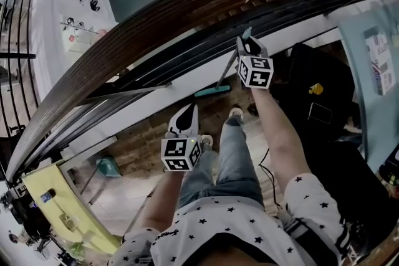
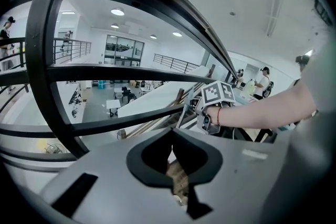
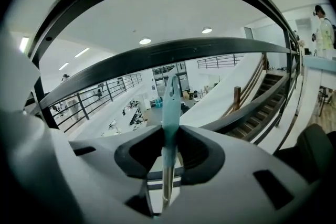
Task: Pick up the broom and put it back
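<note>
The broom (image 1: 225, 69) stands almost upright against the curved railing, its teal head (image 1: 212, 91) low near the white ledge. My right gripper (image 1: 247, 42) is shut on the teal top of the handle (image 3: 170, 105). In the right gripper view the metal shaft (image 3: 166, 181) runs down between the pads. My left gripper (image 1: 186, 113) hangs lower and to the left, apart from the broom. Its jaws (image 2: 172, 157) are shut with nothing between them. The right gripper's marker cube (image 2: 218, 93) shows in the left gripper view.
A wide wooden handrail (image 1: 187, 3) on black bars curves across in front of me, with a drop to a lower floor behind it. My legs in jeans (image 1: 235, 152) stand on the wooden floor. A black bag (image 1: 318, 96) is at right, a yellow board (image 1: 62, 202) lower left.
</note>
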